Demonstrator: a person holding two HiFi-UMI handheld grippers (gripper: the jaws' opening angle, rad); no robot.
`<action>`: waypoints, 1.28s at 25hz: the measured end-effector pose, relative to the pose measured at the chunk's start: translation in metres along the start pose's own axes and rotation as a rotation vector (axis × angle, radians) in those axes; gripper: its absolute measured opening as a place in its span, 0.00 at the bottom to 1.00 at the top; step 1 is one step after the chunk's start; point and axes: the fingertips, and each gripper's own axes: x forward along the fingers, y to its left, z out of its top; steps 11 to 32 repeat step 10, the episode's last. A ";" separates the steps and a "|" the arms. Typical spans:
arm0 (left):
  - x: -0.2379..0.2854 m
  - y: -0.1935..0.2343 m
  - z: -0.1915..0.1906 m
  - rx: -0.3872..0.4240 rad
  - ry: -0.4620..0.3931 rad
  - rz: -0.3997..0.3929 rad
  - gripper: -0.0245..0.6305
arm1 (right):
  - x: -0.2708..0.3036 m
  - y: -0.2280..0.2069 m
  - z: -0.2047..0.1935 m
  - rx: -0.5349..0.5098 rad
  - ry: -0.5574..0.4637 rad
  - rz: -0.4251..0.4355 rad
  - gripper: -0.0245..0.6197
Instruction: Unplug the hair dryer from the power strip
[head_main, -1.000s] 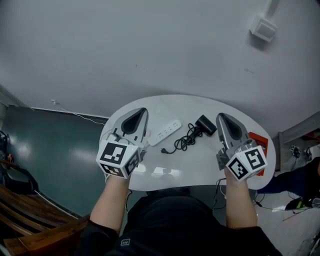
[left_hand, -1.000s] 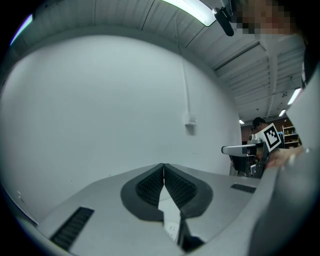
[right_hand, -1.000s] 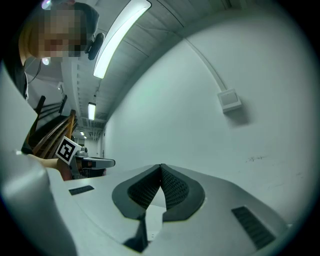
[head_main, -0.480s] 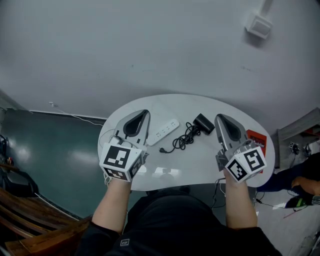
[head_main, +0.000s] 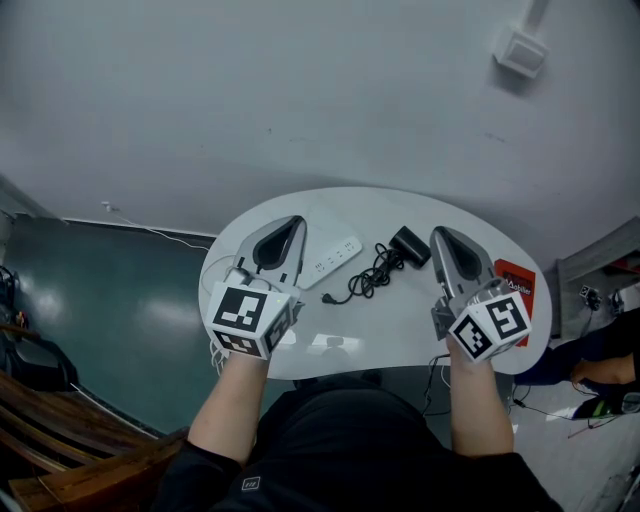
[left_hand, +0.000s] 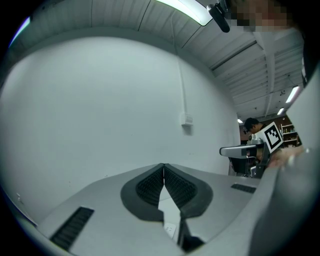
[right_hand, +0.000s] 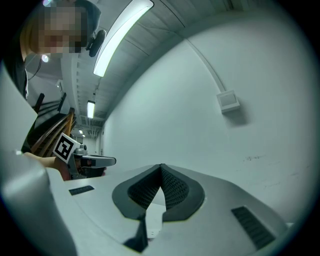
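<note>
A white power strip (head_main: 329, 261) lies slantwise on the white oval table (head_main: 400, 330). To its right sits a small black device (head_main: 410, 247) with a black cord (head_main: 374, 273) coiled beside it. One cord end lies on the table just in front of the strip. My left gripper (head_main: 298, 220) hovers left of the strip, jaws shut and empty (left_hand: 163, 166). A bit of the strip (left_hand: 169, 229) shows below its jaws. My right gripper (head_main: 438, 232) is to the right of the black device, also shut with nothing in it (right_hand: 161, 166).
A red flat item (head_main: 518, 281) lies at the table's right end, beside my right gripper. A grey wall with a white box (head_main: 521, 54) stands behind the table. Dark green floor lies to the left, and a wooden chair (head_main: 60, 455) stands at lower left.
My left gripper has drifted slightly to the right, toward the power strip. The right gripper has stayed where it was.
</note>
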 end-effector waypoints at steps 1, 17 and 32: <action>-0.001 0.001 -0.001 -0.002 0.002 0.002 0.06 | 0.000 0.000 0.000 0.001 0.000 0.000 0.09; -0.010 0.000 -0.003 -0.007 0.007 0.003 0.06 | -0.003 0.007 -0.001 0.010 0.006 0.005 0.09; -0.010 0.000 -0.003 -0.007 0.007 0.003 0.06 | -0.003 0.007 -0.001 0.010 0.006 0.005 0.09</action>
